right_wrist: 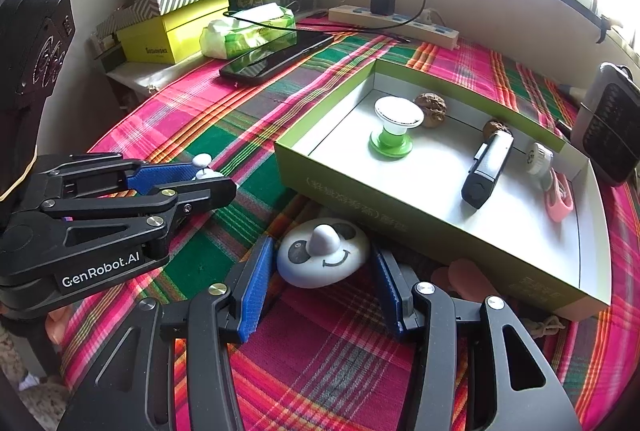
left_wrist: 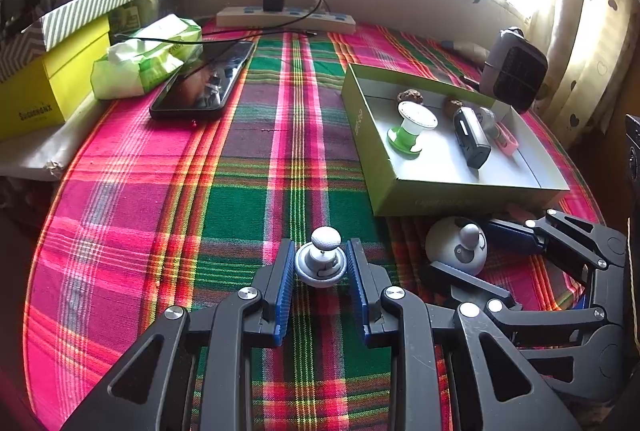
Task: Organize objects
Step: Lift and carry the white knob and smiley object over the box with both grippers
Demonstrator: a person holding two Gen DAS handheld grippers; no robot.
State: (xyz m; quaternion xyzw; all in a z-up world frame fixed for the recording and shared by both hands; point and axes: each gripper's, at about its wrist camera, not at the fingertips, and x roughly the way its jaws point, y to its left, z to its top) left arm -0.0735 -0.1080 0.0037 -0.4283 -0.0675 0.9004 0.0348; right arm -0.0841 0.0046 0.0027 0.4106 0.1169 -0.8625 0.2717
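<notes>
Roughly half done by the look of it: several small items already sit in the box, two are still on the cloth, one between each claw's fingers.

Plaid tablecloth (left_wrist: 160, 199), woven fabric in pink, green and red, under both claws.

Green box (right_wrist: 332, 199), shallow open cardboard lid with a white inside, just ahead and to the right of the right gripper (right_wrist: 322, 279), and ahead-right of the left gripper (left_wrist: 320, 283). Inside: green-and-white spool-shaped holder (right_wrist: 394, 127) standing upright; dark grey boxy plastic device (right_wrist: 486, 171) lying flat; two wrinkled walnuts (right_wrist: 431, 108) at the back wall; small white ribbed cap (right_wrist: 538, 159); pink rubbery loop (right_wrist: 558, 197) at the far right end.

Panda pebble (right_wrist: 322, 255), smooth white flattened oval with a painted face and a grey nub on top, lies between the right gripper's fingers, close to the box's near wall. Jaws spread wide; blue ribbed pads (right_wrist: 256, 287) either side with gaps, not clamped.

Small grey knob toy (left_wrist: 321, 263), glossy round base with a thin stem and white ball on top, stands upright between the left gripper's fingers. Jaws parted, pads close to its sides but contact cannot be told.

Left to do, I judge: close on both, lift them into the box.
</notes>
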